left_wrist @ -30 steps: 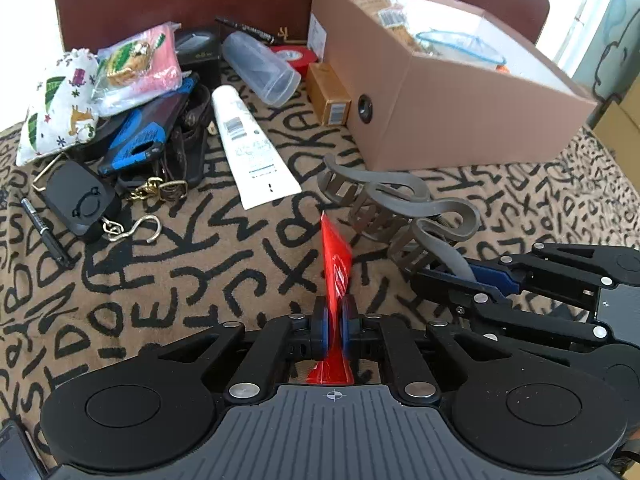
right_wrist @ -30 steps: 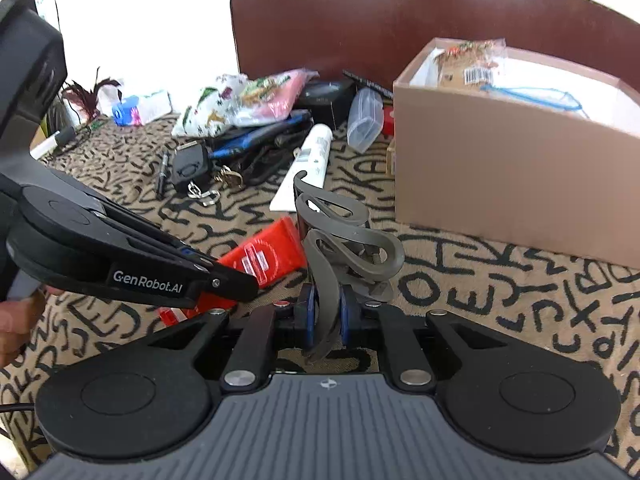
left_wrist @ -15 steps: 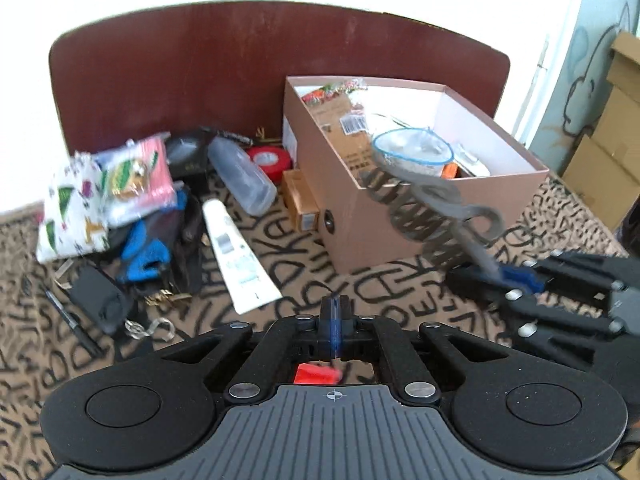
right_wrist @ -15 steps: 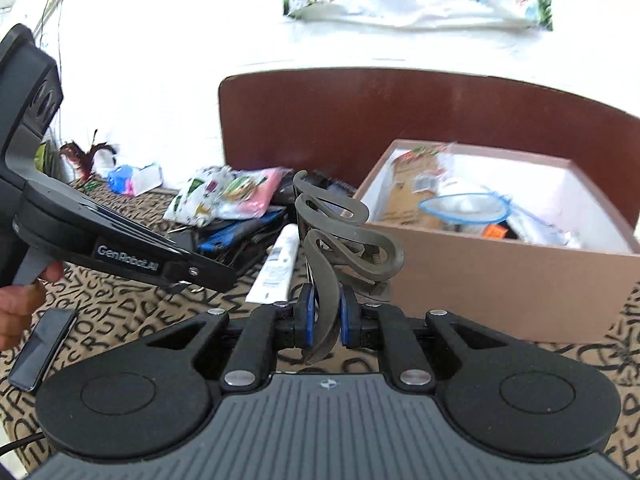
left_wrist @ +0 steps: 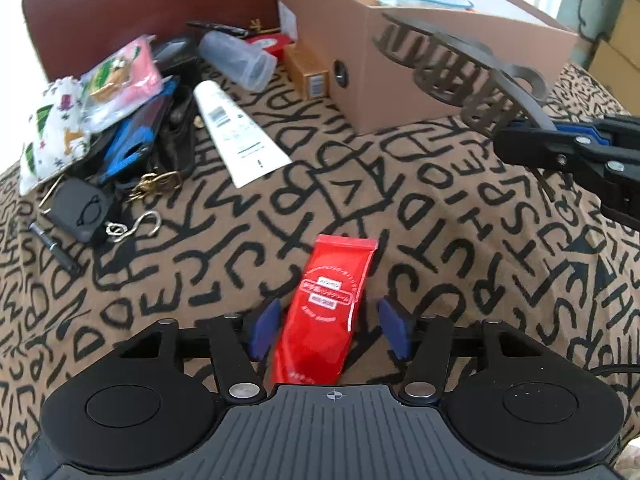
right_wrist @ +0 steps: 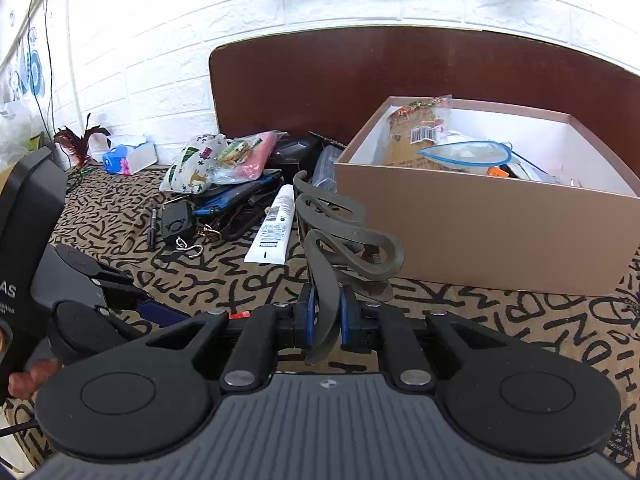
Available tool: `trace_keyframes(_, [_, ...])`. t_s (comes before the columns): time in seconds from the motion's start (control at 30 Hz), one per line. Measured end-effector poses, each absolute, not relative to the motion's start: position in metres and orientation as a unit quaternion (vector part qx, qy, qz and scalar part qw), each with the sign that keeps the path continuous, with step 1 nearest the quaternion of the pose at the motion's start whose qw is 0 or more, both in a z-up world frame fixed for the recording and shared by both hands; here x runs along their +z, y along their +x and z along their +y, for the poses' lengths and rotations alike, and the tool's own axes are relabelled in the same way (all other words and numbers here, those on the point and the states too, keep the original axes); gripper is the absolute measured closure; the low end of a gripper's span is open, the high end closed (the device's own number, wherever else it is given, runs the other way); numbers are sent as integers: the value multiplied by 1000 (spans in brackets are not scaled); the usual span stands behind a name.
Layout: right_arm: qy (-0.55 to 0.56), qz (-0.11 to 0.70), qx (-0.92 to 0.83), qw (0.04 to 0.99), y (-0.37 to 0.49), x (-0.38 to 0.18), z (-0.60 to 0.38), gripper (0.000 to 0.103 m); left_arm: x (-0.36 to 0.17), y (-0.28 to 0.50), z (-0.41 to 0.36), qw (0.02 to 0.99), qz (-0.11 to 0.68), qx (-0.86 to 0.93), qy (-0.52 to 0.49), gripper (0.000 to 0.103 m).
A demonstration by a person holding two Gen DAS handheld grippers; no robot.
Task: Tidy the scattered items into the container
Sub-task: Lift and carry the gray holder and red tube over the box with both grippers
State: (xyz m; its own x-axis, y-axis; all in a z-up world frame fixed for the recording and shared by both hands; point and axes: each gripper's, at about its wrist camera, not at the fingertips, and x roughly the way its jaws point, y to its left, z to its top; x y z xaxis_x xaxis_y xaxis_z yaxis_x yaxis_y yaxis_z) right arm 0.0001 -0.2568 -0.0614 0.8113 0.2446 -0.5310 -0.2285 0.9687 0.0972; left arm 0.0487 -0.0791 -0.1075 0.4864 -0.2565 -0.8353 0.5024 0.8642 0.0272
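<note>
A red sachet (left_wrist: 325,308) lies flat on the patterned cloth between the open fingers of my left gripper (left_wrist: 327,330). My right gripper (right_wrist: 325,316) is shut on a grey hair claw clip (right_wrist: 340,236) and holds it above the cloth, in front of the brown cardboard box (right_wrist: 492,232). The clip (left_wrist: 460,68) also shows at the right of the left wrist view, in front of the box (left_wrist: 420,60). The box holds several packets and a clear bag.
A pile lies left of the box: white tube (left_wrist: 236,132), clear plastic cup (left_wrist: 236,60), small brown carton (left_wrist: 308,76), red tape roll (left_wrist: 268,42), blue and black items (left_wrist: 136,136), fabric pouch (left_wrist: 52,136), pink packet (left_wrist: 120,80), black key fob (left_wrist: 80,208), a pen (left_wrist: 52,246). Dark headboard behind.
My left gripper has opened and the red sachet now lies flat on the cloth. The left view has dropped low again. My right gripper still holds the clip raised near the box.
</note>
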Motion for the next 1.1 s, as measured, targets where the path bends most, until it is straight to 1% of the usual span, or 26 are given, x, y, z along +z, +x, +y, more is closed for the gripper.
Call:
trace_keyframes(0.03, [15,281,124,952,-1,-62,-256,89,-108,46,-82,853,447,-226,147,65])
trace_keyframes(0.07, [14,281,124,952,-2,-62,-256,89,-107,43,-84,852,444,-231,154,71])
trace_keyframes(0.2, [13,282,123,951,-2,-63,-255,89,-103,38,-89,851,444,-235,156,71])
trace_keyframes(0.3, [12,279,121,952,-5,-61,-257,89,-95,39,-87,854,444,-236,135,71])
trace_keyframes(0.67, [-6,236,100,967,-6,-36,-271,89,-20,65,-89,886,380,-259,64,71])
trace_keyframes(0.83, [-25,199,69,977,2,-15,-289,89,13,85,-120,895,350,-271,52,71])
trace_keyframes(0.97, [-30,176,35,983,17,-1,-311,89,28,105,-148,895,344,-280,40,71])
trace_keyframes(1.1, [-24,170,5,985,40,6,-337,89,37,129,-178,894,340,-290,34,70])
